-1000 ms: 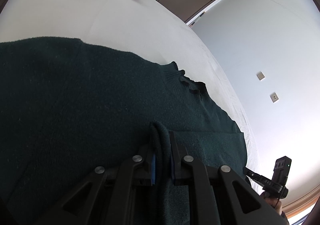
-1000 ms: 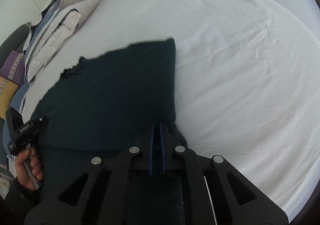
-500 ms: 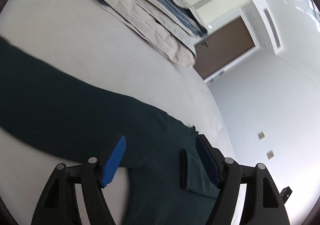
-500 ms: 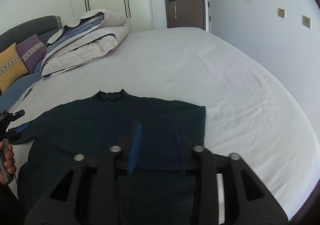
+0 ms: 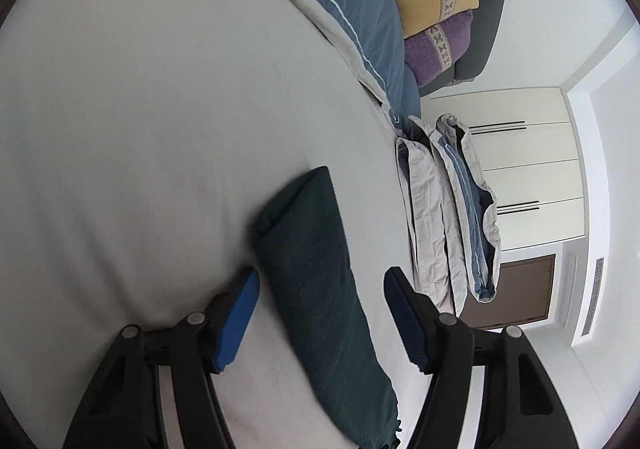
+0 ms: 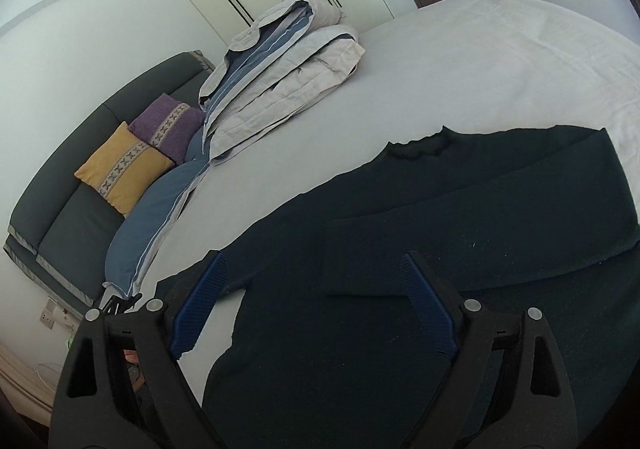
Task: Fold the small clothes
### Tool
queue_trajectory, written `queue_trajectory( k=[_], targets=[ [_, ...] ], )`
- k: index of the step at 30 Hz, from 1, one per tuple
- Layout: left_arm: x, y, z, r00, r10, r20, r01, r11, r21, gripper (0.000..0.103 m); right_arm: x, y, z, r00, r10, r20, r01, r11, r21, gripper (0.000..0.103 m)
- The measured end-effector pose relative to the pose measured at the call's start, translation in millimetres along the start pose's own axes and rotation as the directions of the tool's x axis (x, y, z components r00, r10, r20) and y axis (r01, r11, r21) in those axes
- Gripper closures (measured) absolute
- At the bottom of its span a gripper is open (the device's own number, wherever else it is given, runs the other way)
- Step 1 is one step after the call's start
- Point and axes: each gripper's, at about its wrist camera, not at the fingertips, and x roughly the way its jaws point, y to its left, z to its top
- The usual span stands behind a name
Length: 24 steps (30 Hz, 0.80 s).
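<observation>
With one sleeve seen folded over the dark sweater (image 6: 460,249) on the bed (image 6: 500,61), the other sleeve (image 5: 316,289) is judged next to be grabbed, since the left gripper (image 5: 320,321) and right gripper (image 6: 316,305) have just been opened wide and nothing is held.

- Soft, even daylight in both views; the white bed (image 5: 140,129) reads pale grey with no glare.
- The dark sweater (image 6: 440,249) shows little texture.
- In the left view the sleeve (image 5: 316,269) is smeared by motion blur.
- Strong fisheye bending and black corners frame both views.
</observation>
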Motion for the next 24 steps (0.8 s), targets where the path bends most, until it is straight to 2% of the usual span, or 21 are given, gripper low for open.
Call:
queue_trajectory(
  k=[1, 3, 5, 7, 8, 10, 11, 13, 14, 16, 19, 22, 24],
  targets=[
    [6.7, -1.9, 4.4, 1.0, -0.002, -0.008, 0.002, 1.0, 0.001, 0.036, -0.3, -1.8, -1.1, 1.0, 0.005, -0.002, -0.005, 1.0, 0.016, 0.015],
    [17.8, 2.7, 9.9, 1.0, -0.003, -0.014, 0.002, 0.999, -0.035, 0.051, -2.2, -9.5, -2.7, 1.0, 0.005, 0.002, -0.005, 0.999, 0.048, 0.015],
    [28.6, 10.0, 13.8, 0.999, 0.032, -0.019, -0.034, 0.993, -0.115, 0.095, -7.4, -21.8, -2.7, 1.0, -0.003, 0.01, 0.002, 0.996, 0.088, 0.015],
    [26.7, 13.3, 14.2, 0.998, 0.057, -0.008, -0.058, 0.987, -0.15, 0.096, -12.7, -37.3, -1.3, 1.0, -0.022, 0.016, 0.02, 0.992, 0.123, 0.016],
    [24.1, 5.4, 11.1, 0.997, 0.074, 0.003, -0.073, 0.99, -0.122, 0.096, -15.2, -45.2, -1.5, 0.999, -0.042, 0.019, 0.039, 0.99, 0.137, 0.017],
    [17.2, -25.0, -1.1, 0.997, 0.078, 0.025, -0.078, 0.997, 0.012, 0.096, -17.8, -63.1, -3.6, 0.997, -0.081, 0.012, 0.078, 0.982, 0.17, 0.023],
    [18.8, -47.7, -11.7, 0.997, 0.07, 0.014, -0.071, 0.992, 0.104, 0.096, -16.7, -74.2, -3.7, 0.996, -0.087, 0.005, 0.084, 0.977, 0.196, 0.024],
    [23.9, -92.9, -41.5, 0.998, 0.05, -0.027, -0.041, 0.96, 0.277, 0.096, -15.6, -95.9, -7.8, 0.996, -0.085, -0.007, 0.084, 0.963, 0.255, 0.025],
    [27.6, -117.6, -60.3, 0.998, 0.044, -0.049, -0.023, 0.929, 0.37, 0.096, -15.6, -106.1, -10.0, 0.996, -0.086, -0.009, 0.085, 0.956, 0.28, 0.025],
    [37.4, -167.2, -110.1, 0.994, 0.045, -0.1, 0.02, 0.826, 0.563, 0.096, -19.9, -125.1, -14.5, 0.997, -0.081, -0.006, 0.078, 0.942, 0.327, 0.025],
    [56.3, -220.4, -207.1, 0.98, 0.074, -0.183, 0.099, 0.618, 0.78, 0.095, -29.9, -148.5, -19.3, 0.996, -0.085, 0.007, 0.076, 0.923, 0.377, 0.025],
    [76.3, -238.8, -310.9, 0.952, 0.135, -0.275, 0.194, 0.427, 0.883, 0.094, -41.9, -171.2, -22.9, 0.995, -0.101, 0.018, 0.085, 0.906, 0.414, 0.025],
    [87.6, -239.1, -375.3, 0.929, 0.182, -0.322, 0.252, 0.324, 0.912, 0.094, -52.1, -186.6, -24.9, 0.993, -0.111, 0.031, 0.087, 0.895, 0.438, 0.025]
  ],
)
